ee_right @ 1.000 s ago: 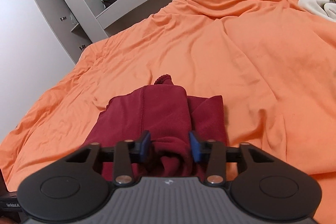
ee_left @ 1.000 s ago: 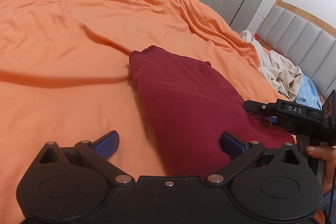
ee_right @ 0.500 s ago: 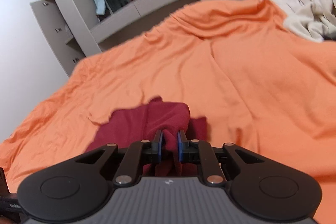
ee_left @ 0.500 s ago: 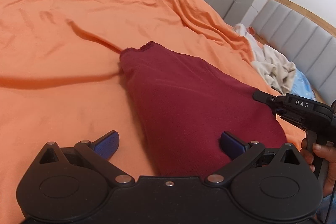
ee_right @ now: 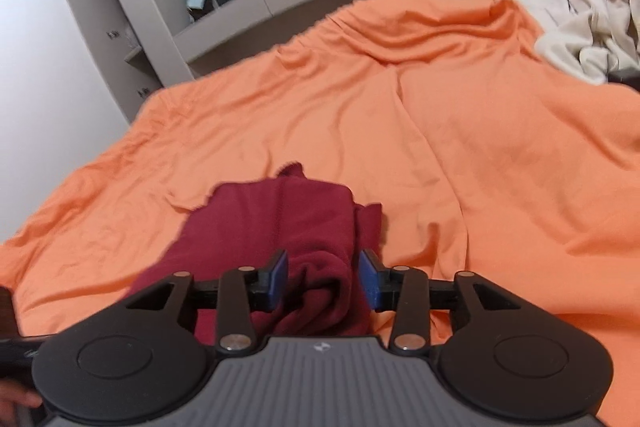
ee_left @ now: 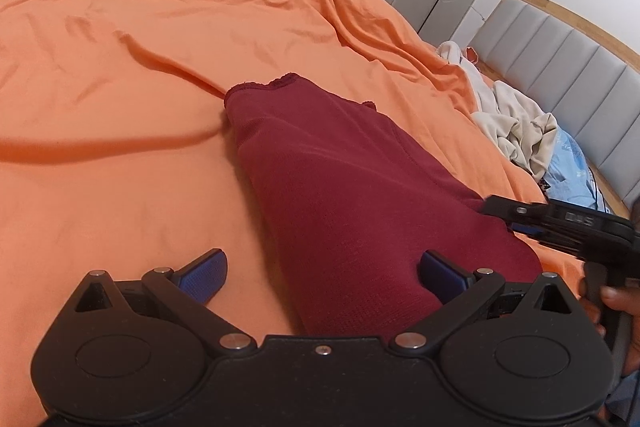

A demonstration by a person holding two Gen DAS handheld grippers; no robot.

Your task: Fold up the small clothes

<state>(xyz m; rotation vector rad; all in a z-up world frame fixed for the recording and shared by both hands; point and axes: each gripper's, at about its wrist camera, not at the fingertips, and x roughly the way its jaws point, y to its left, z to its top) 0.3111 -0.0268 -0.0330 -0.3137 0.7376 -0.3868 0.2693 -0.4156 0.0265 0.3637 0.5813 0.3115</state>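
Right gripper, pinched tight on the maroon garment moments ago, has just opened, the bunched fold still between its jaws.

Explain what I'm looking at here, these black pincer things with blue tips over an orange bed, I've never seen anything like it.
These are two hand-held grabbers, not a robot: a person holds one in each hand, and a wide-angle camera on each looks forward along its two fingers. One picture comes from the left gripper, the other from the right gripper.

Both look at a bed under an orange sheet. On it lies a dark red garment, folded over itself. Further off, by the padded headboard, sits a pile of pale clothes.

The left gripper is wide open and holds nothing; one blue pad rests near the garment's edge. The right gripper's jaws have just been opening: a bunched fold of the red cloth lies between the pads, which no longer pinch it. From the left camera you can see the right gripper at the side, with the person's hand on its handle.
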